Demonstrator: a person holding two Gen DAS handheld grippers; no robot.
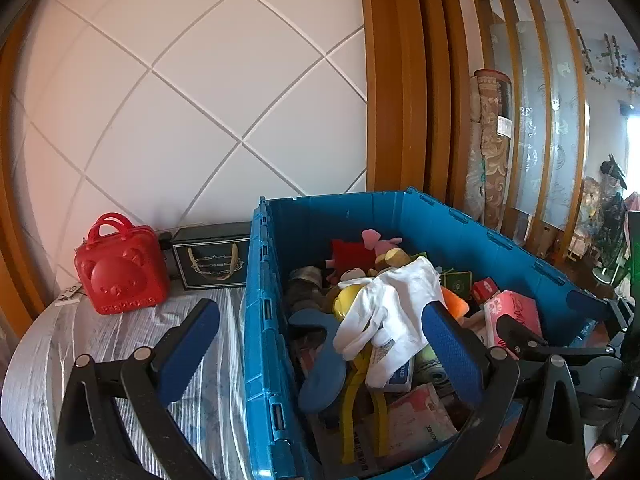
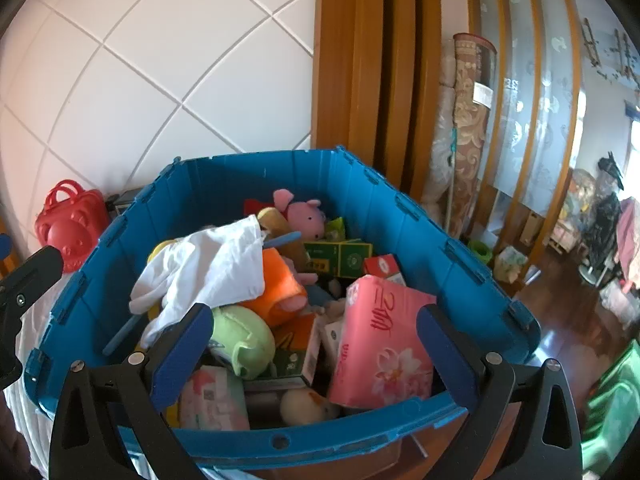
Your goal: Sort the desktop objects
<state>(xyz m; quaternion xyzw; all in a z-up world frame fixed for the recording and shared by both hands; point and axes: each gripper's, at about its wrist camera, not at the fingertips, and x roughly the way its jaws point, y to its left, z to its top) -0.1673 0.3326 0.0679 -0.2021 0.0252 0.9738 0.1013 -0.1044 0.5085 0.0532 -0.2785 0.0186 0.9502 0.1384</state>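
A blue plastic crate (image 1: 256, 320) (image 2: 460, 276) stands on the desk, full of mixed objects. On top lies a white cloth (image 1: 394, 312) (image 2: 212, 268). Around it are a pink tissue pack (image 2: 380, 340) (image 1: 514, 312), a pink pig plush (image 2: 306, 216), an orange plush (image 2: 276, 292), a green plush (image 2: 244, 340) and green boxes (image 2: 340, 256). My left gripper (image 1: 320, 344) is open and empty above the crate's left wall. My right gripper (image 2: 316, 344) is open and empty above the crate's near rim.
A red bear-shaped case (image 1: 120, 272) (image 2: 70, 224) and a dark gift bag (image 1: 212, 260) stand by the tiled wall on the cloth-covered desk (image 1: 120, 328). Wooden frames and rolled rugs (image 2: 468, 128) stand behind the crate. A green bin (image 2: 612, 412) is at right.
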